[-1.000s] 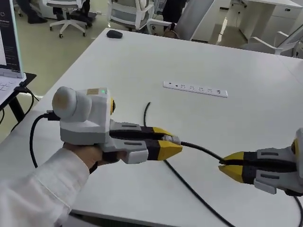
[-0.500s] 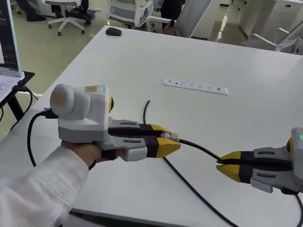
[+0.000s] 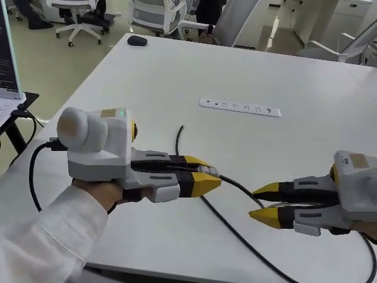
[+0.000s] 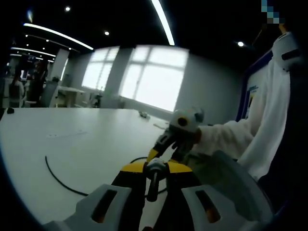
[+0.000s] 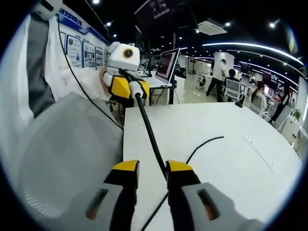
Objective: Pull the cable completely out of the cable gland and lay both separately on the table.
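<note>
This is looking like an open office: swivel chairs [image 3: 154,17] are standing by white desks [image 3: 247,65], a monitor [image 5: 166,65] is glowing, and people [image 5: 220,70] are moving under strip lights [image 5: 250,44].

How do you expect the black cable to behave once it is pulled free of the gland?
Probably floppy over its length: the cable lies in loose curves on the table. Short spans seem springier: it runs nearly straight through the air from the left gripper. It looks thin, so likely light.
</note>
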{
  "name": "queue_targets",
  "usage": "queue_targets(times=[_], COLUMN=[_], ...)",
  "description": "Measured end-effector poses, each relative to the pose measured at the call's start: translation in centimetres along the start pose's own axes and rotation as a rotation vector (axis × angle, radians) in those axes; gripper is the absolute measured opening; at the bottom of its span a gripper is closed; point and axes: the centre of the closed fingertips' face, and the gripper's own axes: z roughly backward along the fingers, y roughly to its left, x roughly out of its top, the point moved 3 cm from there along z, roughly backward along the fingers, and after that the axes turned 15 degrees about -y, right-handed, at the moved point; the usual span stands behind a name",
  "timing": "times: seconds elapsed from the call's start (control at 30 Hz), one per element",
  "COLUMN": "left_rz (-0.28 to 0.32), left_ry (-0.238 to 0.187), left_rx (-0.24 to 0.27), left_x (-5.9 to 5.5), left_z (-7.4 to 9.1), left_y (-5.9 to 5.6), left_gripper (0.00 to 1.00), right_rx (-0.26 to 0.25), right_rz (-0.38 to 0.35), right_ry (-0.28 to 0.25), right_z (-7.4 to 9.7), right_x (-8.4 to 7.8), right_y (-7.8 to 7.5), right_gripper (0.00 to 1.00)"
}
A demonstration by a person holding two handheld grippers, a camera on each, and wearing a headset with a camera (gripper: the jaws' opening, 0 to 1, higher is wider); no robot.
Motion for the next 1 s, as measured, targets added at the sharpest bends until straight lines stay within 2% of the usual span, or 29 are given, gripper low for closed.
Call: queue_targets(times=[0.1, 0.27, 0.47, 0.6, 0.7, 0.8, 1.0], left_rz=[0.006, 0.006, 0.028, 0.026, 0.026, 0.024, 0.021], left_ry=[-0.002, -0.005, -0.017, -0.019, -0.022, -0.016, -0.007], left_rx=[0.01, 0.013, 0.014, 0.005, 0.001, -0.001, 0.01], left_x=[0.0, 0.1, 0.1, 0.2, 0.2, 0.1, -0.1], left_z=[0.1, 0.1, 0.0, -0.1, -0.2, -0.2, -0.1], left_y=[0.2, 0.2, 0.3, 0.1, 0.1, 0.1, 0.4], left_gripper=[0.16, 0.16, 0.16, 0.16, 0.16, 0.16, 0.16], right_rx=[0.013, 0.049, 0.08, 0.099, 0.095, 0.095, 0.121], right_rz=[0.018, 0.116, 0.191, 0.211, 0.22, 0.223, 0.233], right_ry=[-0.018, -0.045, -0.052, -0.038, -0.02, -0.025, -0.01], right_z=[-0.6, -1.8, -3.1, -3.8, -3.9, -3.9, -4.1], right_x=[1.0, 3.8, 5.8, 5.8, 5.3, 5.3, 4.9], right_y=[0.1, 0.9, 1.7, 1.8, 1.4, 1.1, 0.9], right_gripper=[0.23, 0.25, 0.23, 0.17, 0.11, 0.04, 0.03])
